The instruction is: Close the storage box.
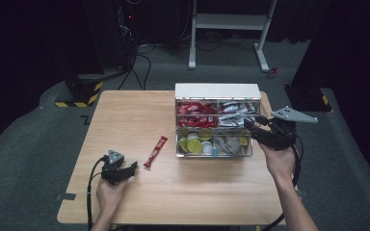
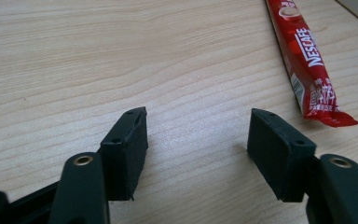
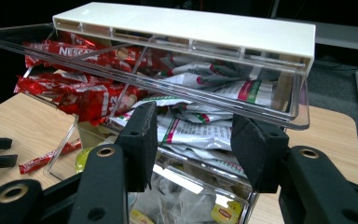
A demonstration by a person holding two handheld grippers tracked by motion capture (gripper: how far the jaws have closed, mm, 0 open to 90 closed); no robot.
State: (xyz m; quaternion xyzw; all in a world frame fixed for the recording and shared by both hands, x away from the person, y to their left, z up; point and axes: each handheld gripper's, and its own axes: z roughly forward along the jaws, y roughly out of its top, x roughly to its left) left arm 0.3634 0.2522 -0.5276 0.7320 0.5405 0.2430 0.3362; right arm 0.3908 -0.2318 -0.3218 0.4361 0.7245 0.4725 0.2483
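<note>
Red sachet [image 2: 307,60] lies on bare wood just right of the left gripper [image 2: 198,126], jaws wide, empty. Right gripper [image 3: 193,140] gapes emptily at the organizer's [image 3: 191,28] drawer edge.

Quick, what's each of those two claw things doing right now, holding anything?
Left gripper: open, empty, the red Nescafe stick lying on the table beside it.
Right gripper: open, holding nothing, at the clear organizer.

A lab: dark curtains, a wooden table [image 1: 125,120] on grey carpet, cables and hazard-taped stands.
</note>
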